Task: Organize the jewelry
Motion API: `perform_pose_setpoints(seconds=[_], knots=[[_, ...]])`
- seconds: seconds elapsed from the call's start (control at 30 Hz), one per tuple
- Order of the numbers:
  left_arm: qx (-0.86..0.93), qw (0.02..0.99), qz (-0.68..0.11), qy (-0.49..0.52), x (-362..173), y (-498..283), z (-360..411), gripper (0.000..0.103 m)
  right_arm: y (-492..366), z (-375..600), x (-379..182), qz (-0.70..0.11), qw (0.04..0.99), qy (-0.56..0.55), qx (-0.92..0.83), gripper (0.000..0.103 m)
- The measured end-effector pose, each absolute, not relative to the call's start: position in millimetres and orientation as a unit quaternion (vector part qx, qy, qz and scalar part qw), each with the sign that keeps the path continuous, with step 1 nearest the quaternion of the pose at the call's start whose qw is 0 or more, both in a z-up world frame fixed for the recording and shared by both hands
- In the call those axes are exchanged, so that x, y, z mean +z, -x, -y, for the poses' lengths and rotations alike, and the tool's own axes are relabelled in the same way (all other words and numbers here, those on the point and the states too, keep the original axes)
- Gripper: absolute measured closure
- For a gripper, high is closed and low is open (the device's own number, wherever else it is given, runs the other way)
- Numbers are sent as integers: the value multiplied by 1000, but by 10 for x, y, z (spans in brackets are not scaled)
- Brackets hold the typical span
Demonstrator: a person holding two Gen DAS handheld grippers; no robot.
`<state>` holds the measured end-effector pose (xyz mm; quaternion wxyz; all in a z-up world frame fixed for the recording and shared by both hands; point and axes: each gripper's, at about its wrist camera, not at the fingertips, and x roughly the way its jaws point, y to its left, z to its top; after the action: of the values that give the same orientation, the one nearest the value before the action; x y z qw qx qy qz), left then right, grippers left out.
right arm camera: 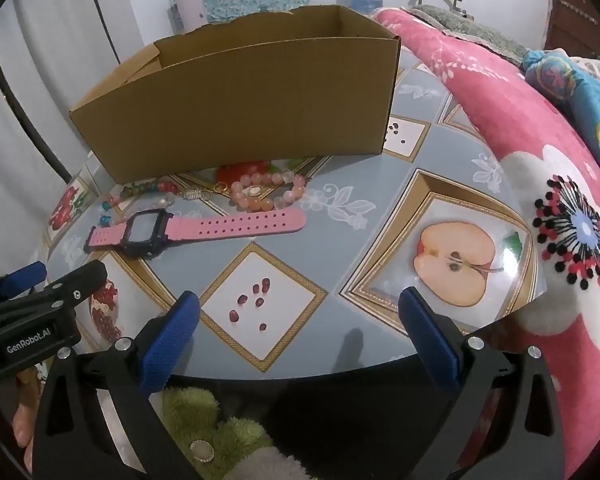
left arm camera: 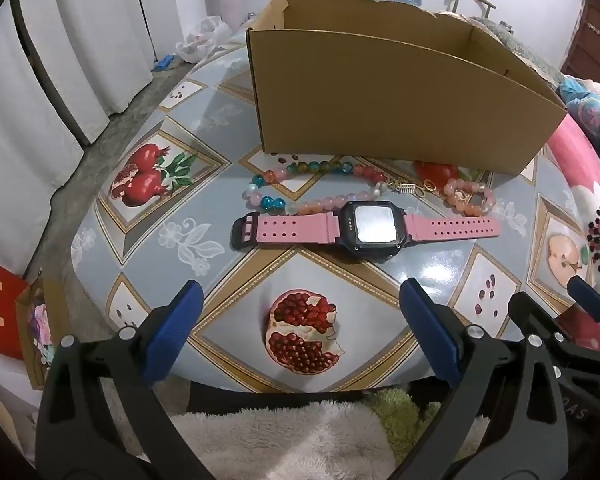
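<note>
From the left wrist view we see a round desk (left arm camera: 228,92) under a glossy cloth printed with pomegranates and apple halves, white curtains to its left and a water jug against the far wall. An open cardboard box (left arm camera: 380,100) stands on the far part of the desk, its near wall facing us, likely the place meant for the jewelry. Just before it lies a long string of mixed beads (left arm camera: 300,178), a small gold charm (left arm camera: 406,189) and a pink bead bracelet (left arm camera: 470,200), and nearer to us a pink-strapped watch (left arm camera: 364,226) is laid out flat, screen up, which leaves its strap easy to pinch. Our left tongs (left arm camera: 296,328) hang released and empty above the near edge, tilted down at the desk, well short of the watch. From the right wrist view the same desk meets a pink flowered blanket (right arm camera: 500,120) on a bed to the right. Here the box (right arm camera: 240,112) sits left of centre, the bracelet (right arm camera: 268,192) and the watch (right arm camera: 196,230) before it. Our right tongs (right arm camera: 300,328) are likewise spread wide with nothing between them, over the near rim, and the left tongs (right arm camera: 40,284) show at the left edge. We judge that nothing has yet gone into the box, though its floor is hidden from us.
</note>
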<state>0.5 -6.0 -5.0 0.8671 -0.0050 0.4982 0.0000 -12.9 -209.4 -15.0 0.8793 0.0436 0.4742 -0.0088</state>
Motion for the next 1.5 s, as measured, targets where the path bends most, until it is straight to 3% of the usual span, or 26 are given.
perform_pose_setpoints(seconds=[1.5], knots=[[2, 867, -498, 4, -61, 2, 20, 8, 116, 2112, -184, -482, 875, -48, -6, 6]])
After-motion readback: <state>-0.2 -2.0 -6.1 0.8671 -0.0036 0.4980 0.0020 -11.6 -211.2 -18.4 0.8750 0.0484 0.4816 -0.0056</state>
